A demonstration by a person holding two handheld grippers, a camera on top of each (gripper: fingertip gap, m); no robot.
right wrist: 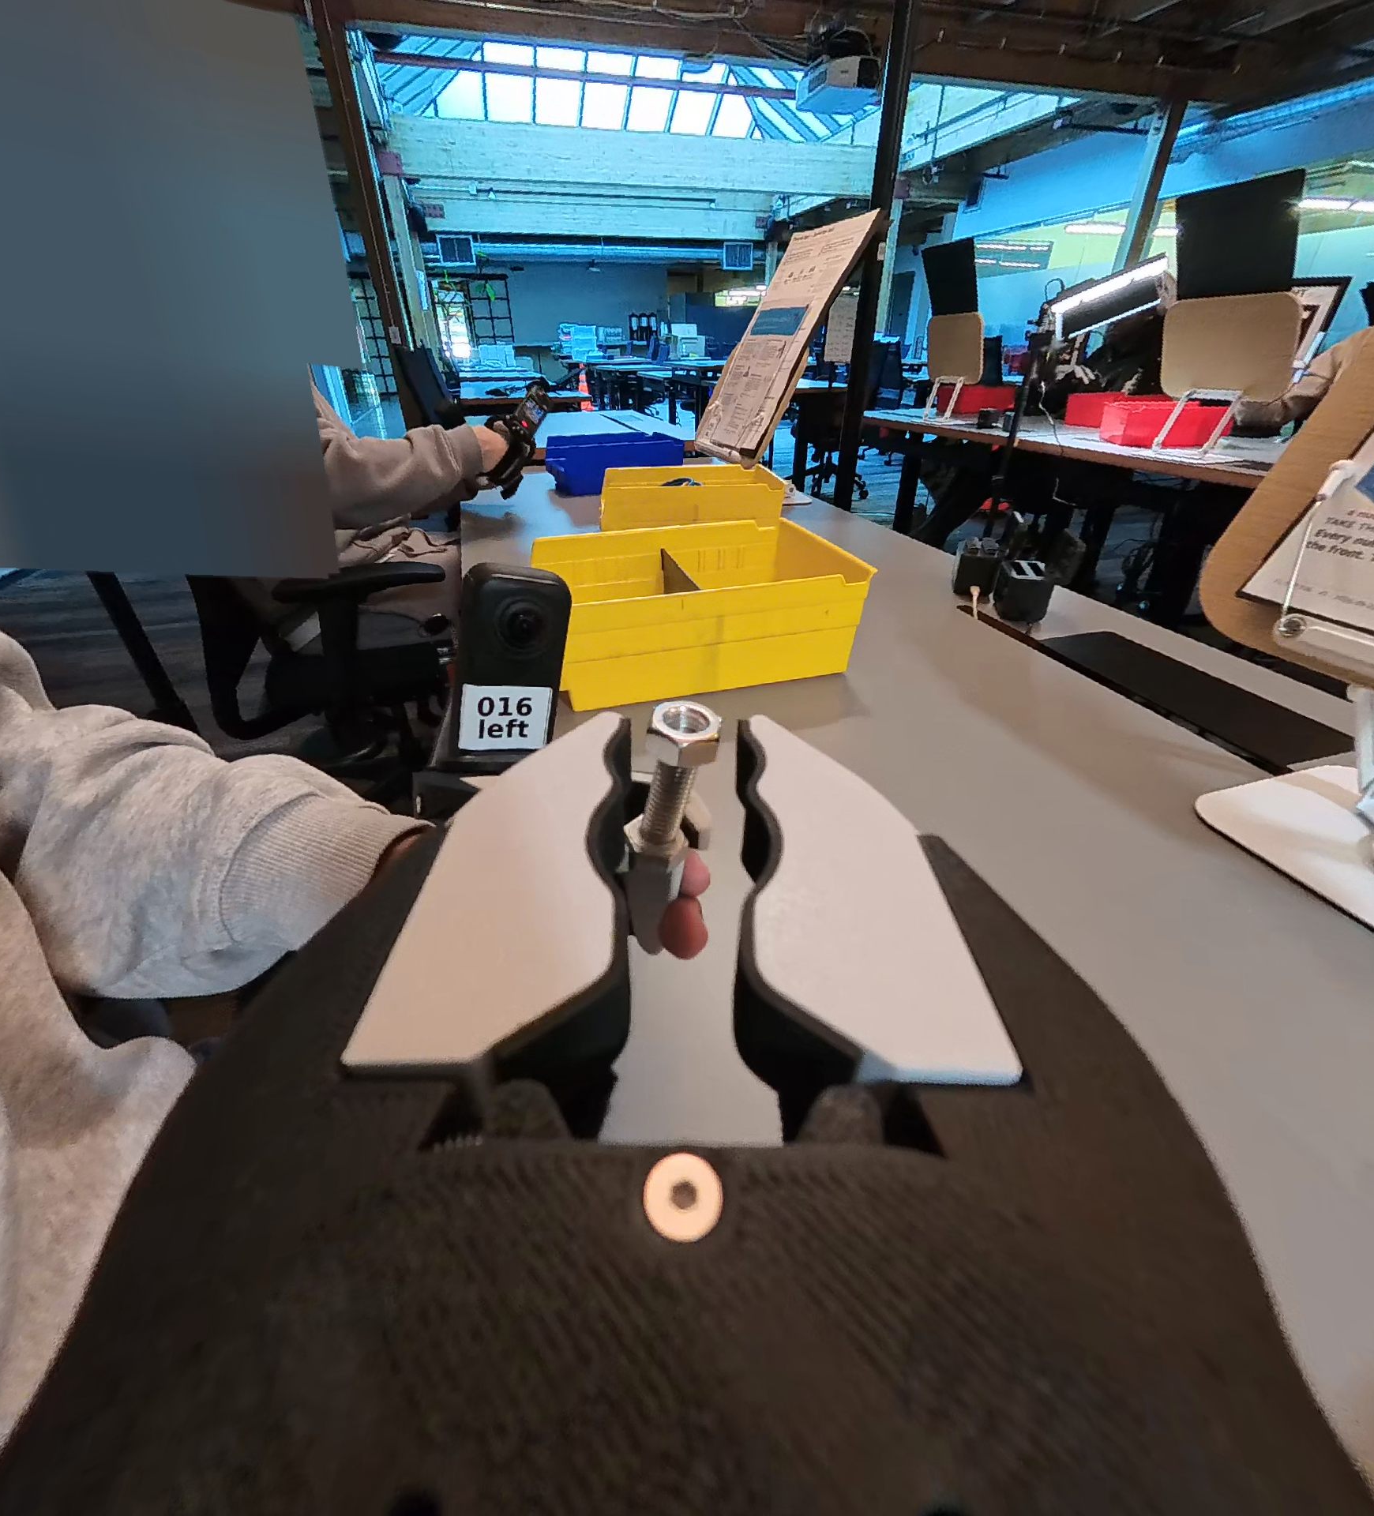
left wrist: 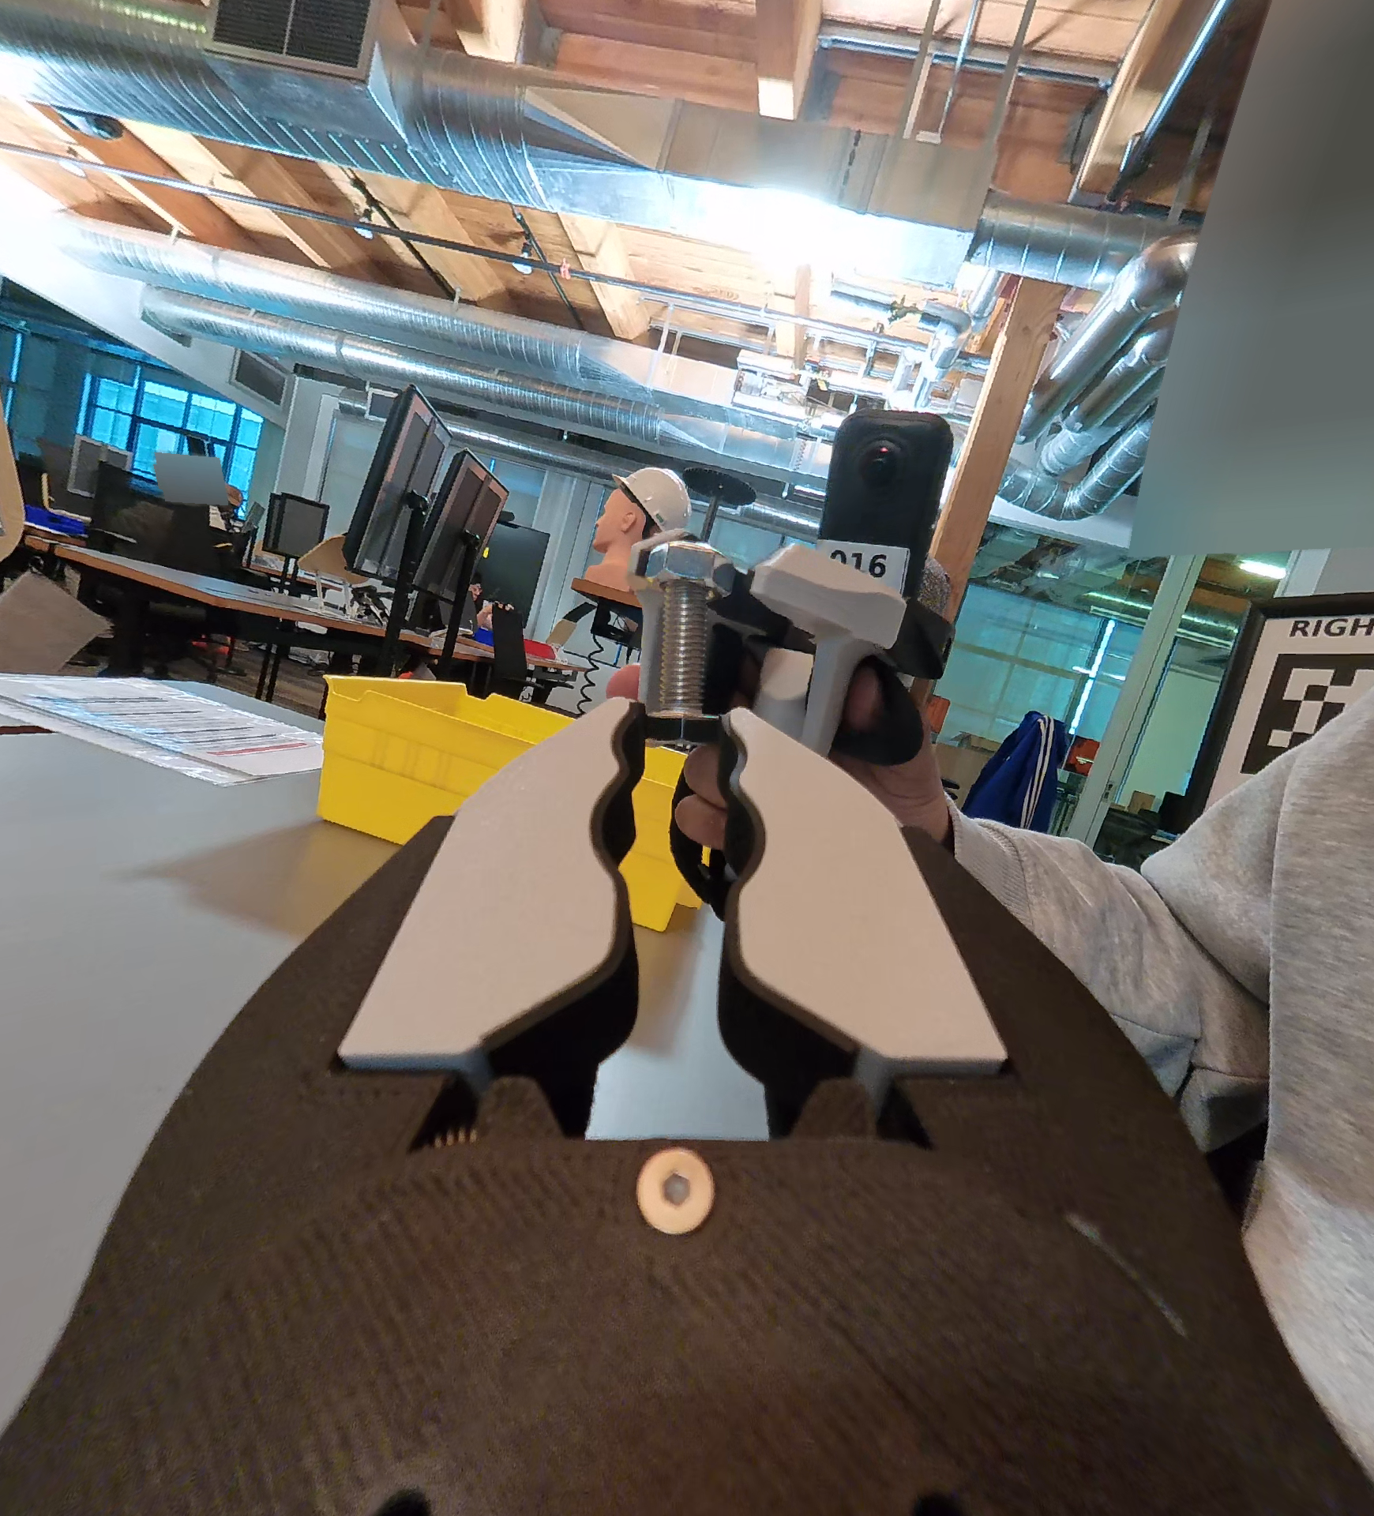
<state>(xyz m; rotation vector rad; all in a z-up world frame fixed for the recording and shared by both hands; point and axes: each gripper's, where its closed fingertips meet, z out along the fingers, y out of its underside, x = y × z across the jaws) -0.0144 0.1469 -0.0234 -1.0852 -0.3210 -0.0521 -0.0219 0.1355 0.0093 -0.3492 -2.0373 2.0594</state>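
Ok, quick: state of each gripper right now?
Left gripper: closed on the bolt's lower end.
Right gripper: around the nut, grip cannot be told.

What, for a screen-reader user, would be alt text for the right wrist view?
The fingers of the right gripper grip a nut at the tip of a bolt, whose other end the left gripper holds. Behind, a yellow bin stands on the grey table.

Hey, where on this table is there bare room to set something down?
Bare grey table lies between the yellow bin and the black mat, running toward the stand base. There is more between the bin and the laminated sheet. It is crowded at the chargers beyond the mat.
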